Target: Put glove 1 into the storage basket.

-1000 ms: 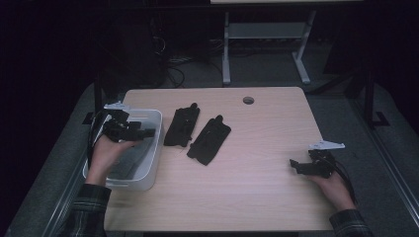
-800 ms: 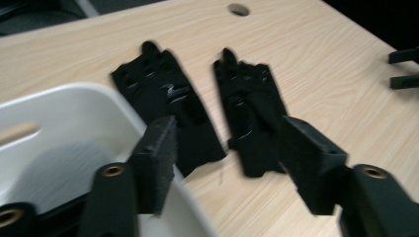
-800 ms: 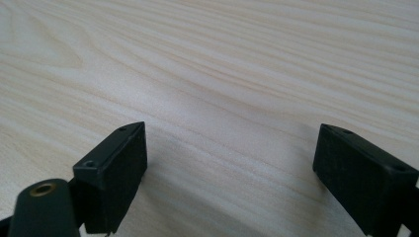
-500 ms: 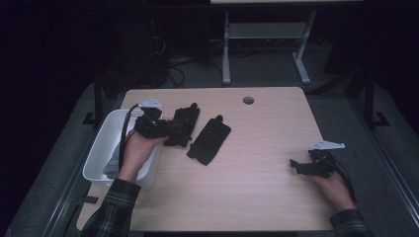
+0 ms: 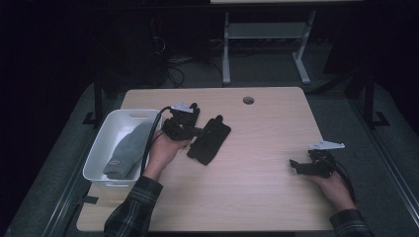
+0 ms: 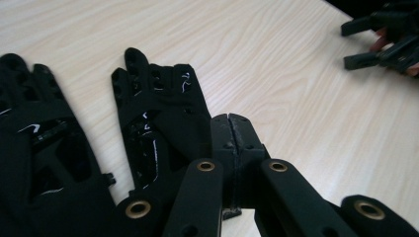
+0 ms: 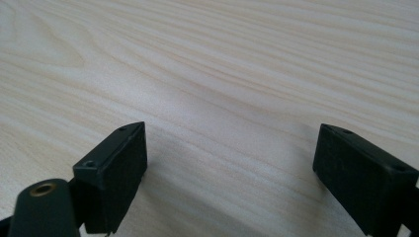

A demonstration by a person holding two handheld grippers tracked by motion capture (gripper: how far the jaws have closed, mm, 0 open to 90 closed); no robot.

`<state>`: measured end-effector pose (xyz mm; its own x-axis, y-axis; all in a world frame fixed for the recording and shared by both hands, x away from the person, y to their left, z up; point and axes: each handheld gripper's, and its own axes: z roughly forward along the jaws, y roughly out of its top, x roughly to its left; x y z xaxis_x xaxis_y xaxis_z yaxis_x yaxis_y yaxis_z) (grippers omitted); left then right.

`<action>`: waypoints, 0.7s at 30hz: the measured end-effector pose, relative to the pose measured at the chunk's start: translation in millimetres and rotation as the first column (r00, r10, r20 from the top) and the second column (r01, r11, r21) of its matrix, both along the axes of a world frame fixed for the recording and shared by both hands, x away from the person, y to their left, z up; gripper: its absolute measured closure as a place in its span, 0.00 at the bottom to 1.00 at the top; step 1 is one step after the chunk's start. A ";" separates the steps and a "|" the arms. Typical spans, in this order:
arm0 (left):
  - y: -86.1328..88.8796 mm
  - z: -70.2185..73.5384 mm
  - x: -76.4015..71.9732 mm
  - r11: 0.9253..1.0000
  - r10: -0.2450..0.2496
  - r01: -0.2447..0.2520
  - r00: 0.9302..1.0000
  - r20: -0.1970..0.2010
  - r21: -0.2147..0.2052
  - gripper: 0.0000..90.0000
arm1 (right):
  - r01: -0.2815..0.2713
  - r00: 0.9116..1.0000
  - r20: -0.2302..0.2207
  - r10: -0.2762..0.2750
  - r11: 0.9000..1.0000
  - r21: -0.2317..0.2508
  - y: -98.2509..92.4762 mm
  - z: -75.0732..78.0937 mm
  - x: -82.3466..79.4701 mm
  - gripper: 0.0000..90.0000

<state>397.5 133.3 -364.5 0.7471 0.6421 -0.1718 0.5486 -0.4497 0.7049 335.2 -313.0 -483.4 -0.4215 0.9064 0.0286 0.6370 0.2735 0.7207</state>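
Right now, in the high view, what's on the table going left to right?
White bin with a grey sock → left tool → black glove → right tool.

A wooden table bears two black gloves and a white bin.

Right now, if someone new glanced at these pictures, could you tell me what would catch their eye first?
Probably the two black gloves lying flat near the middle of the pale wooden table, with the left gripper over the left-hand one, jaws shut and nothing visibly between them. Next, the white bin at the table's left edge with a grey sock inside. The right gripper rests open at the right.
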 end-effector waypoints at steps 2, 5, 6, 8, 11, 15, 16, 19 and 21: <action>-8.7 -10.8 6.2 1.000 -0.007 0.007 1.000 -0.014 0.026 0.99 | -0.001 1.000 0.000 0.001 1.000 0.000 0.0 0.0 0.0 0.15; -15.0 -21.0 12.5 0.999 -0.010 0.011 1.000 -0.029 0.041 0.99 | -0.003 1.000 0.003 0.003 1.000 -0.002 -0.1 -0.1 0.2 0.15; -15.0 -21.0 12.5 0.999 -0.010 0.011 1.000 -0.029 0.041 0.99 | -0.003 1.000 0.003 0.003 1.000 -0.002 -0.1 -0.1 0.2 0.15; -18.9 -32.6 19.4 0.997 -0.009 0.012 0.999 -0.043 0.072 0.99 | -0.002 1.000 0.001 0.002 1.000 -0.001 0.0 0.0 0.1 0.15; -21.5 -47.2 25.4 0.995 -0.003 0.009 0.998 -0.065 0.096 0.99 | -0.002 1.000 -0.002 0.002 1.000 0.000 0.1 0.0 0.0 0.15; -22.0 -66.7 31.6 0.992 0.025 -0.014 0.996 -0.084 0.122 0.99 | -0.004 1.000 0.000 0.004 1.000 -0.001 0.0 -0.1 0.2 0.15; -21.1 -69.8 33.1 0.991 0.030 -0.018 0.995 -0.091 0.132 0.99 | -0.004 1.000 0.000 0.004 1.000 -0.001 0.1 0.0 0.2 0.15; -18.8 -74.8 35.7 0.990 0.045 -0.032 0.995 -0.090 0.139 0.99 | -0.005 1.000 -0.001 0.005 1.000 -0.001 0.1 0.0 0.1 0.15; -15.6 -81.0 38.6 0.988 0.056 -0.042 0.994 -0.094 0.152 0.99 | -0.005 1.000 -0.001 0.005 1.000 -0.001 0.1 -0.1 0.1 0.15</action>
